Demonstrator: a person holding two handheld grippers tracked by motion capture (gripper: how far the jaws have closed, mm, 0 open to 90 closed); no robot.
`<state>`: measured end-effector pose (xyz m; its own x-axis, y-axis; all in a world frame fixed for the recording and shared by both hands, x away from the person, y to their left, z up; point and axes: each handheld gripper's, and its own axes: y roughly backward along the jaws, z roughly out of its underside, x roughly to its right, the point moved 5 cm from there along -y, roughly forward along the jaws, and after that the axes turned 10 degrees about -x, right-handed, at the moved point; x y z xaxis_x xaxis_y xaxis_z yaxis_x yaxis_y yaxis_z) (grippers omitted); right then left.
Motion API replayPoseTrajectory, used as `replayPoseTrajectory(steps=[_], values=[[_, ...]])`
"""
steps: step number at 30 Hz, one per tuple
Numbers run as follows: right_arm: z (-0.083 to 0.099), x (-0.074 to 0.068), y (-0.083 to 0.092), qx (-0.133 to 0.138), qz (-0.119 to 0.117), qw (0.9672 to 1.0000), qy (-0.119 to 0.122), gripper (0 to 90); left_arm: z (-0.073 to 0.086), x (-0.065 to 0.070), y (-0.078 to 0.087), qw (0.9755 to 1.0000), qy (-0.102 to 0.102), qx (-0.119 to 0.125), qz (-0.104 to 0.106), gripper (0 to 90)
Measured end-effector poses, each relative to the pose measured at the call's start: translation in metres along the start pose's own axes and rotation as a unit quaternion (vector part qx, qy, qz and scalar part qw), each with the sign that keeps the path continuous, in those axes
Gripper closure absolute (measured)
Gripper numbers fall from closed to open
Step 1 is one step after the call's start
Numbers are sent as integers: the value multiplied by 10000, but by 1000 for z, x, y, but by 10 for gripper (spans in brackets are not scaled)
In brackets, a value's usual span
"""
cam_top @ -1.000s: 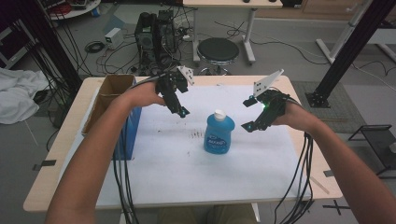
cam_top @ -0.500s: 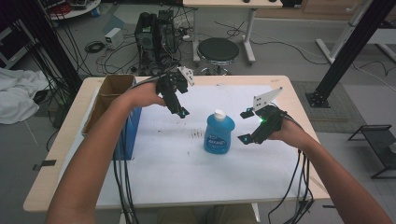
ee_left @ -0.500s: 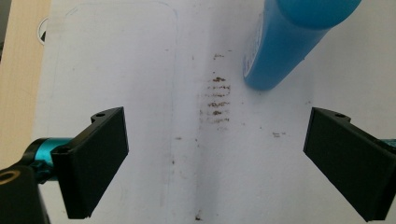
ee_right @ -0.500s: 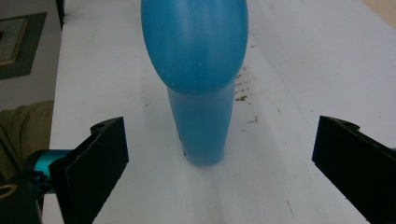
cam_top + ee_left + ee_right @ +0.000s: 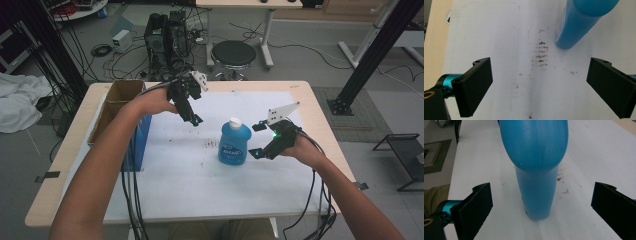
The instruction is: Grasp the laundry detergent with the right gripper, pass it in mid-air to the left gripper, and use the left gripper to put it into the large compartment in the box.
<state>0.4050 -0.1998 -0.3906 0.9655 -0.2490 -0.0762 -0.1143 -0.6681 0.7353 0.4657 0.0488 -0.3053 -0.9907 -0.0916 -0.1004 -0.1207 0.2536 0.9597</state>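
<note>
A pale wooden table [image 5: 60,165] spans the middle of the high view, most of its top covered by a white sheet [image 5: 200,180] marked with a small patch of brown smudges [image 5: 210,144]. An open cardboard box with a blue side [image 5: 116,107] sits at the table's left edge. At centre frame, slightly right, stands a blue bottle [image 5: 234,142], upright on the sheet: translucent blue plastic, broad and rounded at the shoulder, narrower toward the base, with a white cap and a label on its front. The right gripper [image 5: 258,140], held at centre right, is just beside the bottle and level with its body; in the right gripper view the bottle rises between the two black jaws, which stand wide apart and touch nothing. The left gripper [image 5: 195,120] hangs above the sheet at upper centre, left of the bottle and apart from it, its jaws likewise spread wide and empty over the smudges.
</note>
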Motion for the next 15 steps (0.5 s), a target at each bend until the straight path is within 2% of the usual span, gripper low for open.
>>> replayPoseTrajectory(steps=[1, 3, 5, 11, 12, 13, 15], values=[[0, 0, -1, 20, 9, 10000, -14, 26, 1, -1, 2, 9999, -61, -99, -15, 66], [-1, 1, -5, 124, 14, 9999, 72, 26, 1, -1, 0, 10000, -25, -16, 6, 66], [-2, 1, -10, 213, -4, 9998, 14, 26, 1, -1, 0, 10000, -33, -24, 2, 66], [-4, -1, -21, 323, -11, 9995, 42, 26, 1, -2, -1, 10000, -37, 3, -37, 66], [-5, 0, -25, 374, 11, 9993, 60, 26, 1, -1, -1, 10000, 20, 47, -20, 66], [-5, 0, -25, 374, 11, 9993, 60, 26, 1, -2, -1, 10000, -27, -19, -2, 66], [-6, -3, -30, 401, -24, 9992, -39, 26, 1, -2, -1, 10000, -20, -12, -6, 66]])
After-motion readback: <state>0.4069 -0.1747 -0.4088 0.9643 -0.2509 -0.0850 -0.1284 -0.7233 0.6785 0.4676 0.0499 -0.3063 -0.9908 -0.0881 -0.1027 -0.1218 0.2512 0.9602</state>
